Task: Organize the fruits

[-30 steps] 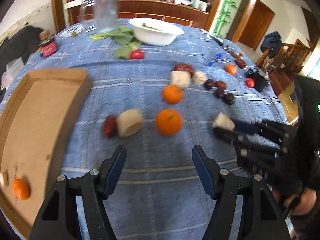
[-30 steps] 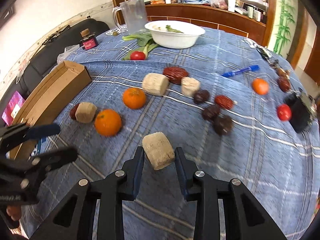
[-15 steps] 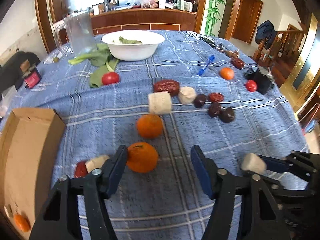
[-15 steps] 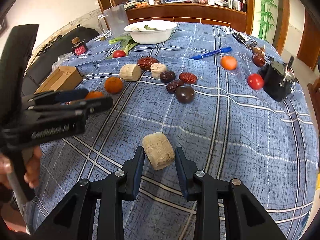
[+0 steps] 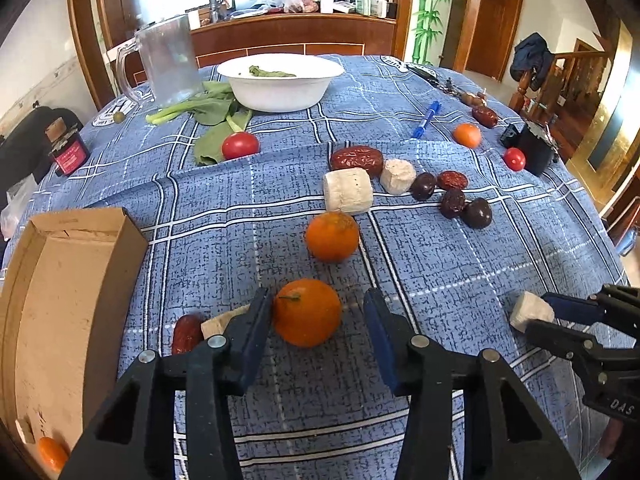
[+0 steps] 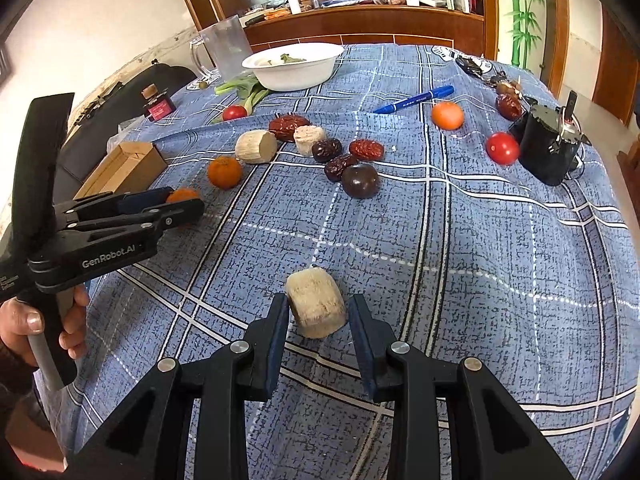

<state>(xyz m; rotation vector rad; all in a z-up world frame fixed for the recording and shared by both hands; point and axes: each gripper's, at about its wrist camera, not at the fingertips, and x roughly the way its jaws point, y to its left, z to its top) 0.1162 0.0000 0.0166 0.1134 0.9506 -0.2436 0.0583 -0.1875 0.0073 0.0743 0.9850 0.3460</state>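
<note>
An orange (image 5: 307,312) lies on the blue checked cloth between the fingers of my left gripper (image 5: 317,300). Its jaws are closing; the left pad is at the orange's skin and the right pad stands off it. From the right wrist view the left gripper (image 6: 176,210) reaches in from the left around that orange (image 6: 182,194). My right gripper (image 6: 318,302) is shut on a pale cylindrical chunk (image 6: 314,312), also visible at the right as the chunk (image 5: 530,312). A cardboard box (image 5: 80,280) at the left holds a small orange (image 5: 50,454).
A red date (image 5: 187,332) and a pale chunk (image 5: 216,322) lie behind my left finger. Further back are a second orange (image 5: 332,236), pale chunks (image 5: 347,190), several dates (image 5: 476,213), tomatoes (image 5: 240,145), a white bowl (image 5: 280,80), a pitcher (image 5: 168,60), a pen (image 5: 426,120) and a black device (image 5: 532,148).
My left gripper has come forward over the near orange and its jaws have narrowed around it. The right gripper swung to the right, keeping the pale chunk in its jaws.
</note>
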